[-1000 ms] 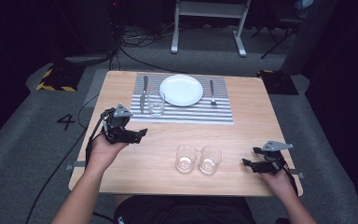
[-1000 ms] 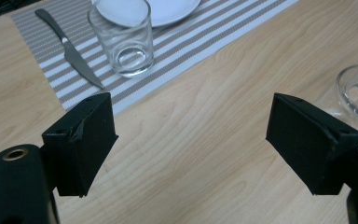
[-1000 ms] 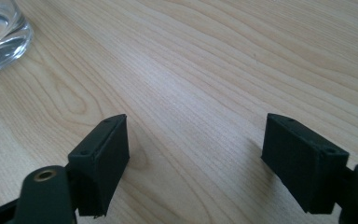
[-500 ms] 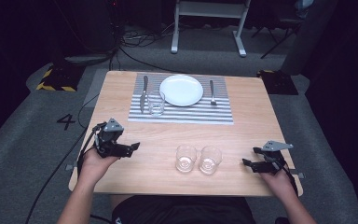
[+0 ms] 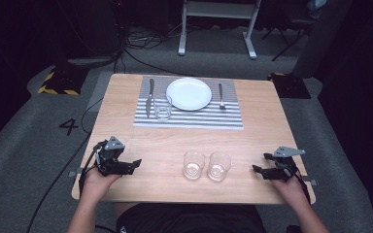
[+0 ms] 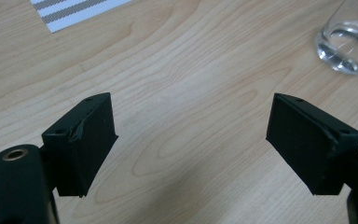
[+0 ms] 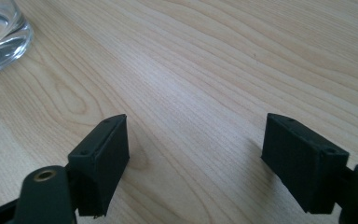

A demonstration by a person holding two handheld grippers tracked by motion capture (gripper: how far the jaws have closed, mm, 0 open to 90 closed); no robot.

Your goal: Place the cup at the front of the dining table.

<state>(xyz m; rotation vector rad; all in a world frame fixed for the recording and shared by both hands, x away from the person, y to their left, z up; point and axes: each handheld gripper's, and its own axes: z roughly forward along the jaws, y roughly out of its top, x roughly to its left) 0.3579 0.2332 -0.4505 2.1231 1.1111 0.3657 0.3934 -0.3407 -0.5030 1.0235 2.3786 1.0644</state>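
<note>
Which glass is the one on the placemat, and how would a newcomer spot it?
Start at the striped placemat on the far half of the wooden table. The glass stands on it between the knife and the white plate. The other two glasses stand together on bare wood at the near edge.

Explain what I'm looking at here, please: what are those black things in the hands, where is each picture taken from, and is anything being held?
A person sits at a wooden table with a hand-held two-jaw tool in each hand: the left gripper and the right gripper. The high view looks down from above. The other two pictures come from cameras riding on each gripper, looking along its black jaws. Both pairs of jaws stand apart over bare wood with nothing between them. Two empty glasses stand side by side between the grippers. Farther off, a striped placemat carries a white plate, a knife, a fork and a third glass.
</note>
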